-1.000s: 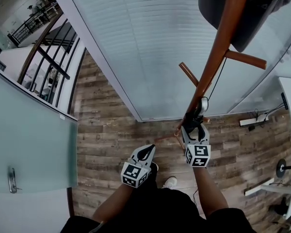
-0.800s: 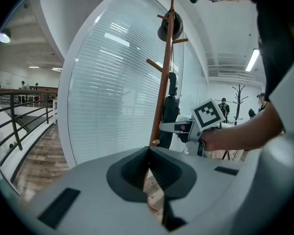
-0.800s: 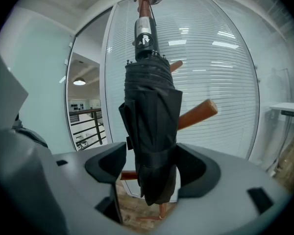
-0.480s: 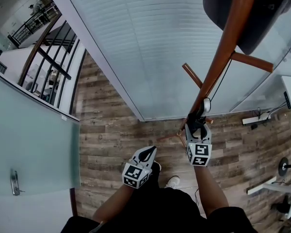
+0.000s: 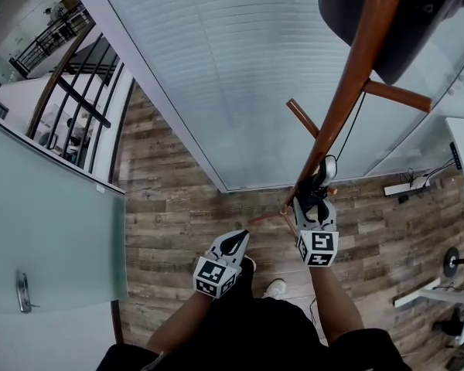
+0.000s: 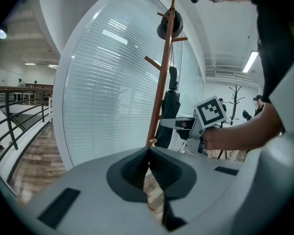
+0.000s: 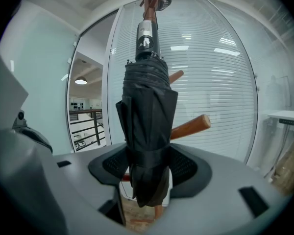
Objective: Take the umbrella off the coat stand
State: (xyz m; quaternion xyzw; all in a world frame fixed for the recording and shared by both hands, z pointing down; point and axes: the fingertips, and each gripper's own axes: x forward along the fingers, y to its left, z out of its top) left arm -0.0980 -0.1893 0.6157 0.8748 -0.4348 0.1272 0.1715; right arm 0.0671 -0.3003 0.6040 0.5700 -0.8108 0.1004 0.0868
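Right gripper closing on the folded black umbrella that hangs on the wooden coat stand.

The floor is mottled brown wood planks, bounded by a curved glass wall with horizontal blinds. A dark railing shows at upper left of the head view and a frosted glass door at lower left. There is one coat stand, one umbrella, one dark hat on the stand's top at upper right, one white power strip at right, and two grippers. The umbrella hangs upright against the pole, low at right centre of the head view. It fills the gap between the right gripper's closing jaws, whose pads meet its fabric on both sides. The left gripper sits at lower centre, its jaws together on nothing.
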